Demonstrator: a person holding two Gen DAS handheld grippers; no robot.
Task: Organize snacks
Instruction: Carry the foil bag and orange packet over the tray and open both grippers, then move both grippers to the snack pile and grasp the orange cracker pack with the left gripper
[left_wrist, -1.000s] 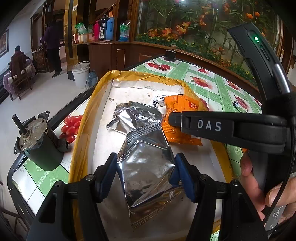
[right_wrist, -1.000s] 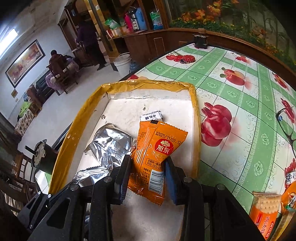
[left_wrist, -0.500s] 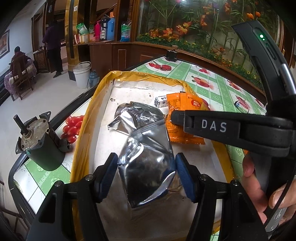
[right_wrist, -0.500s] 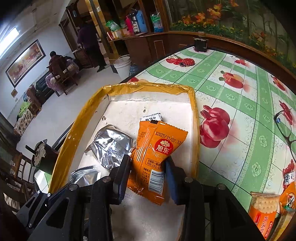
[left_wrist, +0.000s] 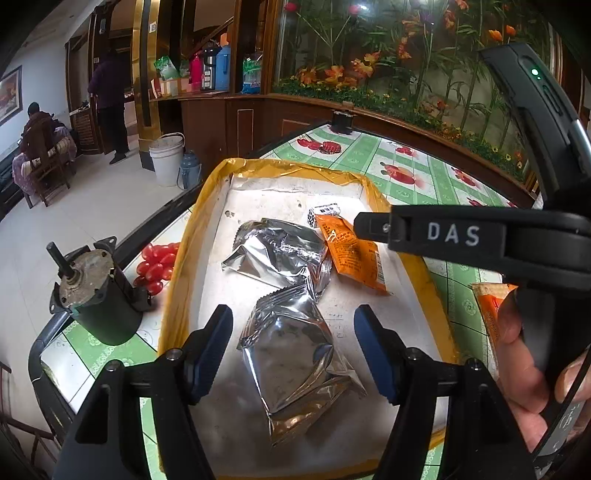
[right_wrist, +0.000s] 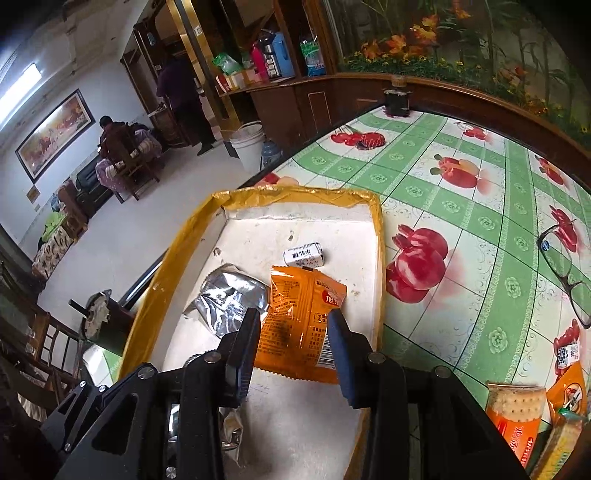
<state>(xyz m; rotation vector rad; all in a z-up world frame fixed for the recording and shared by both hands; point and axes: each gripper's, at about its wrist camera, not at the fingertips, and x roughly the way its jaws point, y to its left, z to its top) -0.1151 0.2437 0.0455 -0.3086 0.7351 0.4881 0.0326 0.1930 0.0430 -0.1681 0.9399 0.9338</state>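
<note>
While the left tool (left_wrist: 291, 341) has just been opening, its pads stand clear either side of a silver foil packet (left_wrist: 295, 354) lying flat in the yellow-rimmed tray (left_wrist: 184, 258), free floor around it. Right tool (right_wrist: 291, 343), narrowly parted, pinches the orange snack packet (right_wrist: 299, 321) near the tray's right wall. Second foil packet (left_wrist: 277, 251) and a small white candy (right_wrist: 303, 254) lie beyond. Both tools tilt downward. More packets (right_wrist: 517, 417) sit on the bench (right_wrist: 461, 206).
</note>
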